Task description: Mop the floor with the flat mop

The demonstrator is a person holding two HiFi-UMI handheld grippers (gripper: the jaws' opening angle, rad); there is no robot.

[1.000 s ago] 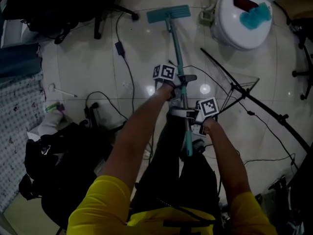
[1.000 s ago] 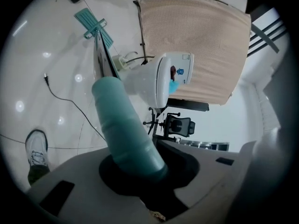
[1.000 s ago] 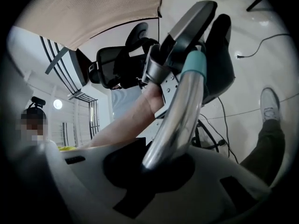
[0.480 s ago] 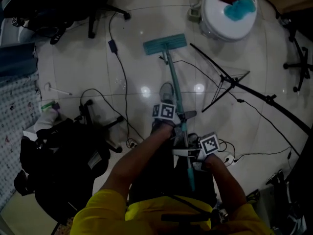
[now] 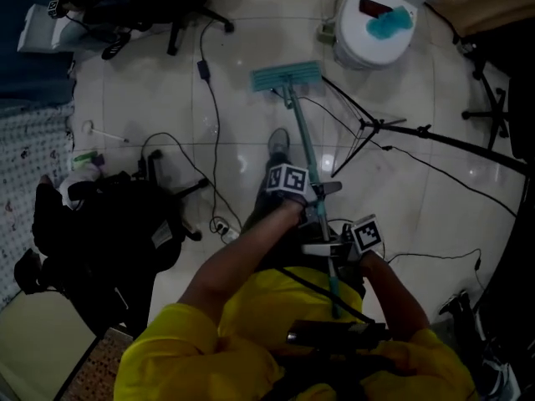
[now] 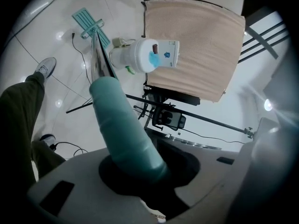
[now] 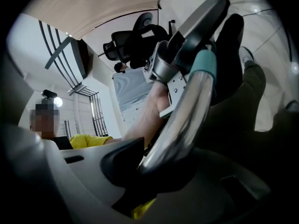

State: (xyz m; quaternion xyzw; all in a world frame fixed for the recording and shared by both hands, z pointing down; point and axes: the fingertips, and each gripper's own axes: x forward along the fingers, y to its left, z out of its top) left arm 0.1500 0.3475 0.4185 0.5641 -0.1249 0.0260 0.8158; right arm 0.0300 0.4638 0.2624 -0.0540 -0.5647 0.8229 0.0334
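The left gripper [image 5: 312, 199] and right gripper [image 5: 336, 249] both clench the mop handle [image 5: 300, 136], left nearer the flat mop head [image 5: 286, 77], which rests on the floor [image 5: 167, 115] at 12 o'clock; handle runs 12-to-6.

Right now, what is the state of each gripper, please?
Left gripper: shut on the mop handle.
Right gripper: shut on the mop handle, lower down.

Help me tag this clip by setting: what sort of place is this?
Likely an indoor workroom or studio, though that is not certain. The mop rests on a glossy tiled floor strewn with cables, with office chairs at the edges and a black tripod stand beside it.
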